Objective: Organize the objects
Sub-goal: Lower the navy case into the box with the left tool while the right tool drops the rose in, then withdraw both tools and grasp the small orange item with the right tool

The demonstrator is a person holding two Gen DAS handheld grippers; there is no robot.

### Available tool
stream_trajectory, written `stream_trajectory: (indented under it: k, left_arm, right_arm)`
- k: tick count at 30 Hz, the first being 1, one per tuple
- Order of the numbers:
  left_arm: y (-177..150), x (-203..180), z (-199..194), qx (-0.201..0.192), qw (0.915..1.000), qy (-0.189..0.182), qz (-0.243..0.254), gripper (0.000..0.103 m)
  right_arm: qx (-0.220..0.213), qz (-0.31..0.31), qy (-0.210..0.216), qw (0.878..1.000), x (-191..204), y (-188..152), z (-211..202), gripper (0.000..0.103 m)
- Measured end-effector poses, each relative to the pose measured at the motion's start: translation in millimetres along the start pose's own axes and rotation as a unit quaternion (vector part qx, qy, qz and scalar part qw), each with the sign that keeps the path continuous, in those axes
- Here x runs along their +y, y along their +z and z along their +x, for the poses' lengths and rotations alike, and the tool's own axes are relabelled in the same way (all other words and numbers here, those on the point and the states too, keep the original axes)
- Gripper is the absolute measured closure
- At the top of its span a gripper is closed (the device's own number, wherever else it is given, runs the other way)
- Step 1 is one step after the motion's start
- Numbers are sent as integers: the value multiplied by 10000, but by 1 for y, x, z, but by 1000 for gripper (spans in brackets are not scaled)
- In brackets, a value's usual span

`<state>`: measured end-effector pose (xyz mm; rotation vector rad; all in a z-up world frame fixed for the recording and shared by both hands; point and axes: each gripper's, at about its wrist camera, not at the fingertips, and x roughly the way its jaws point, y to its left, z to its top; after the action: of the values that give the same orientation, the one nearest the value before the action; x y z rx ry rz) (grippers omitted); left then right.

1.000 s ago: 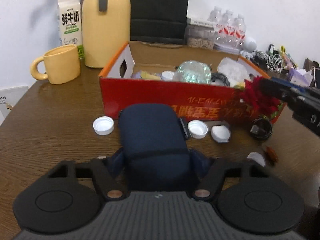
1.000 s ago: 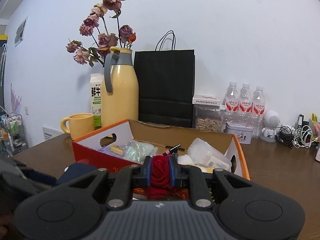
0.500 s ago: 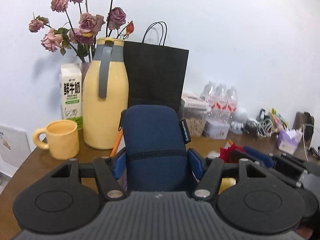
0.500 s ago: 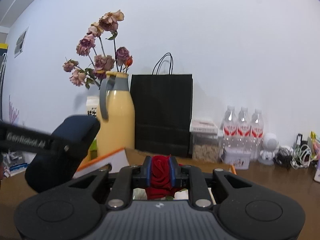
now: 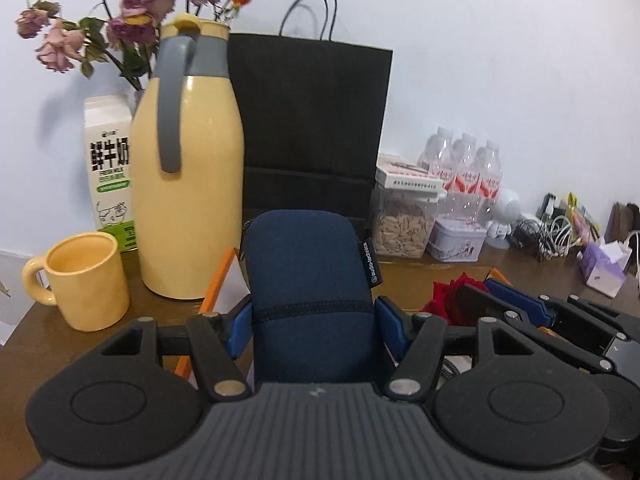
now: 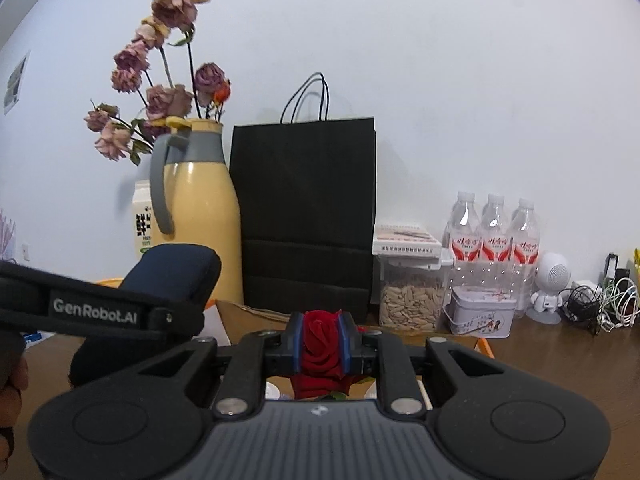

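My left gripper (image 5: 314,316) is shut on a navy blue zip pouch (image 5: 308,280) and holds it upright above the cardboard box, whose orange edge (image 5: 218,280) shows just left of it. My right gripper (image 6: 323,342) is shut on a red fabric rose (image 6: 320,340) and holds it over the same box. In the left wrist view the right gripper and the rose (image 5: 452,292) sit close to the right. In the right wrist view the left gripper with the pouch (image 6: 176,276) sits close to the left.
Behind the box stand a yellow jug (image 5: 188,184) with dried roses, a milk carton (image 5: 110,168), a yellow mug (image 5: 86,280), a black paper bag (image 5: 312,128), a seed jar (image 5: 404,220), a tin (image 5: 456,240), water bottles (image 5: 464,168) and tangled cables (image 5: 552,236) at right.
Both grippers have risen from the table with their loads. The pouch left the tabletop and now hangs over the box; the views tilted up, so the box interior dropped out of sight.
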<state>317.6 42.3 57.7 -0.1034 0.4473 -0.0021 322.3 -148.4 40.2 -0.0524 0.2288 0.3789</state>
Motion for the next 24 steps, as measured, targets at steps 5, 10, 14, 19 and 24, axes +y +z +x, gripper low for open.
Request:
stream_trajectory:
  k: [5,10,14,19,24]
  left_arm:
    - [-3,-1,13,146,9998,-31,125,38]
    - [-7,-3,11,-63,9996,144,220,7]
    - [-6,-2,3,-389,9991,145,95,0]
    - [-6,0,4,-377,9991,178,-9,0]
    - [-5,1,1,-453,9988,167,-98,0]
  right_arm:
    - [145,7,32,9999,-2,-7,5,86]
    - [345,-9,-28,9994,-3,-12,7,80]
    - [395,170,-120,9990,-10,-15,3,40]
    - [361,223,-157,9990,-12,-15,-2,0]
    - [393,216,-143,9989,-12,-14,-5,0]
